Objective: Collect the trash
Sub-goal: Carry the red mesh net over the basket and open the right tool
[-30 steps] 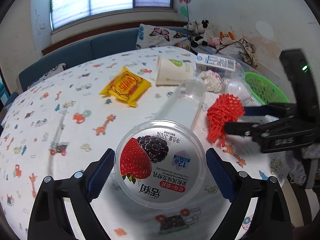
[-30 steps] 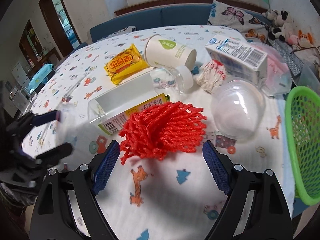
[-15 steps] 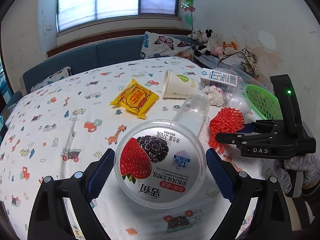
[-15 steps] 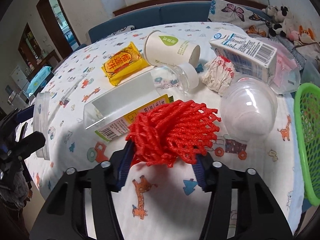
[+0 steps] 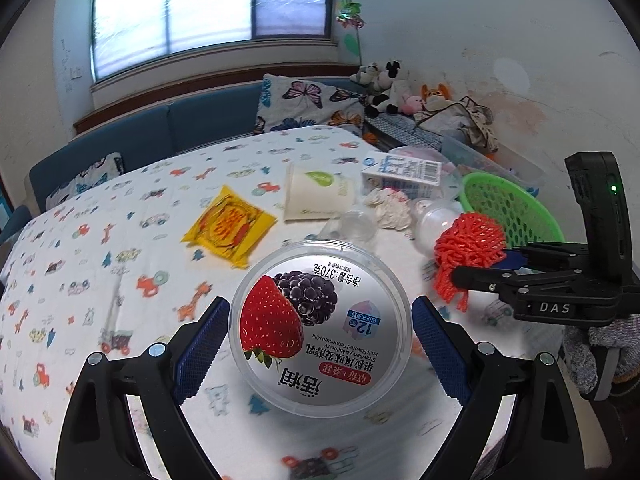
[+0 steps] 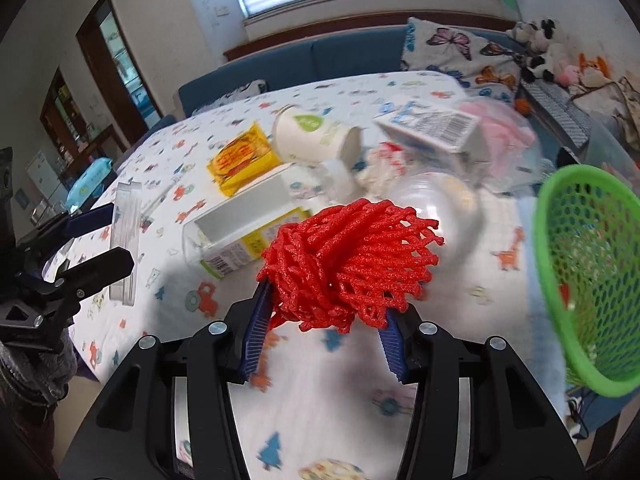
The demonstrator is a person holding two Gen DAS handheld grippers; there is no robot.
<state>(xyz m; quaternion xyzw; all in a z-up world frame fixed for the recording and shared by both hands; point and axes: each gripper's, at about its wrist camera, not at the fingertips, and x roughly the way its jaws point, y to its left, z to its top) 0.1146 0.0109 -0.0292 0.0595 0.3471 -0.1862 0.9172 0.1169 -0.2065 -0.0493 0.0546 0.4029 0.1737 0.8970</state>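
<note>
From the left wrist view, the left gripper [image 5: 320,332] kept its blue pads pressed to the sides of the yogurt tub [image 5: 321,323], whose lid read "Strawberry & Mulberry Fruit Flavored Fermented Milk", "370" and "12"; a second earlier the tub sat low over the cloth, and now it rode higher with the table [image 5: 120,248] blurred beneath. The right tool, marked "DAS", had carried the red foam net [image 5: 468,246] up beside the green basket [image 5: 508,204]. From the right wrist view, the right gripper [image 6: 326,322], spread a second before, now pinched the net clear of the table, the basket's rim near at right: likely the drop came next.
</note>
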